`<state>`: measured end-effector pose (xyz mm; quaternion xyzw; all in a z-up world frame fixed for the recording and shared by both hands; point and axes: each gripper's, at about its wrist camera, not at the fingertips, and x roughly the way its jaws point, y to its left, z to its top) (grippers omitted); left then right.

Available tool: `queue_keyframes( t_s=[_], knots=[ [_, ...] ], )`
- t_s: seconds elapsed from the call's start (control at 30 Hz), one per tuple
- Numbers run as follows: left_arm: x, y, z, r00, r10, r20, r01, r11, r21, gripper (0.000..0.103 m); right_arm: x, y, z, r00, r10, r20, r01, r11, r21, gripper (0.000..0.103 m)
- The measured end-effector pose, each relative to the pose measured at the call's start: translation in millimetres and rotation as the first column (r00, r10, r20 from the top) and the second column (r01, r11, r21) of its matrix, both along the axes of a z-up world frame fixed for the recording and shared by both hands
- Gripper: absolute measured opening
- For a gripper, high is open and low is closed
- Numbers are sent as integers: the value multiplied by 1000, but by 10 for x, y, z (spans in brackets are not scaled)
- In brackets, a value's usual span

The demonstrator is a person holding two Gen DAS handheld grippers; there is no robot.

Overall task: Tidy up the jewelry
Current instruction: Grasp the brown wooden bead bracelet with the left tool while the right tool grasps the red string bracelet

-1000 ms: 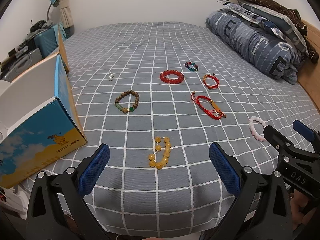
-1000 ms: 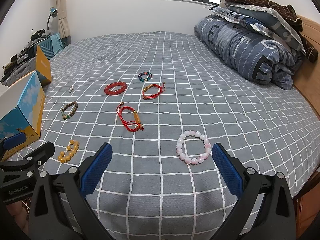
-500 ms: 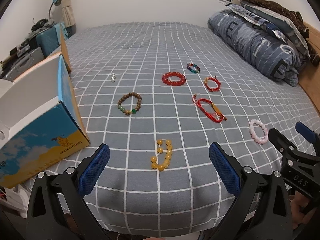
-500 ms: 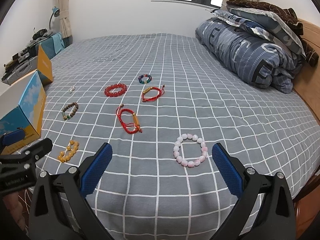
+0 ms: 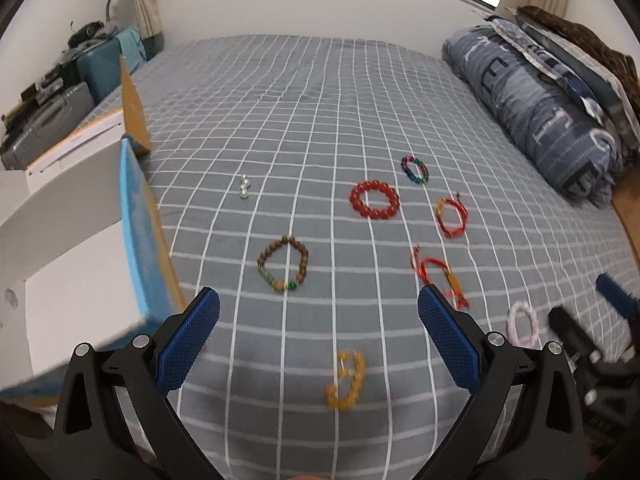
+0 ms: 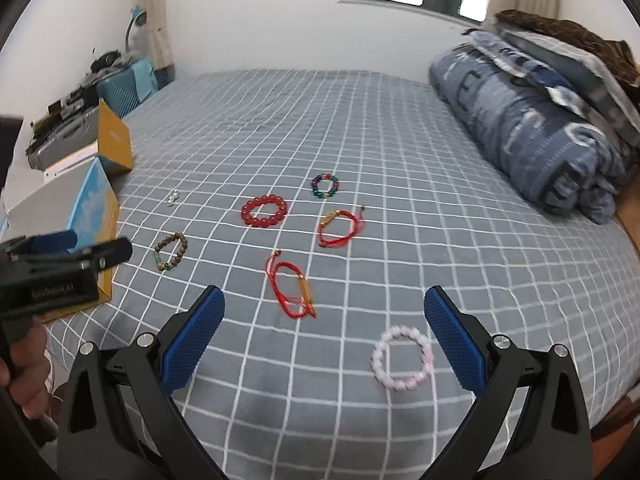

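Note:
Several bracelets lie spread on the grey checked bedspread (image 5: pixel 320 92). A yellow bead bracelet (image 5: pixel 347 380) lies nearest, just below my open left gripper (image 5: pixel 318 308). Further out are a brown wooden bead bracelet (image 5: pixel 284 264), a red bead bracelet (image 5: pixel 375 200), a multicoloured bracelet (image 5: pixel 415 169), two red cord bracelets (image 5: pixel 452 216) (image 5: pixel 438 276) and small clear beads (image 5: pixel 244 186). A pink bead bracelet (image 6: pixel 402 358) lies close to my open right gripper (image 6: pixel 324 308), near its right finger. Both grippers hold nothing.
An open blue and yellow cardboard box (image 5: pixel 80 264) stands at the bed's left edge. A folded blue quilt (image 6: pixel 532 132) and pillows fill the right side. Cluttered shelves and a blue case (image 6: pixel 124 84) are at the far left. A hand (image 6: pixel 24 376) holds the left gripper.
Both grippers have moved forward and up over the bed, so the bracelets sit closer and lower in view. The yellow bracelet now lies under the left gripper. Nothing was grasped.

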<state>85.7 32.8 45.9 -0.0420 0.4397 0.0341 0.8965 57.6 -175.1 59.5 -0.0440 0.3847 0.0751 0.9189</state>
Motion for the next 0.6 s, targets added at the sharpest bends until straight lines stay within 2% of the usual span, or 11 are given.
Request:
queue_keyframes(
  t_s=[0.2,0.27,0.37,0.6],
  knots=[
    [548,136,-338,996,26,-83,-24,999,28,97,584,268,-417,991,49,-125,-50,999,-7,96],
    [688,171,-516,993,28,-111,-24,999,41,97,694,327,-583,987,60,-149,-62,998,-9,96],
    [864,257,-812,988,33,-153,-32,999,14,97,840,389,-836,981,66,-185,-70,997,-17,96],
    [1069,311,-1128,980,35,-197,-35,999,5,97,1041,454,-1225,968,67,-240,-75,997,-24,96]
  ],
)
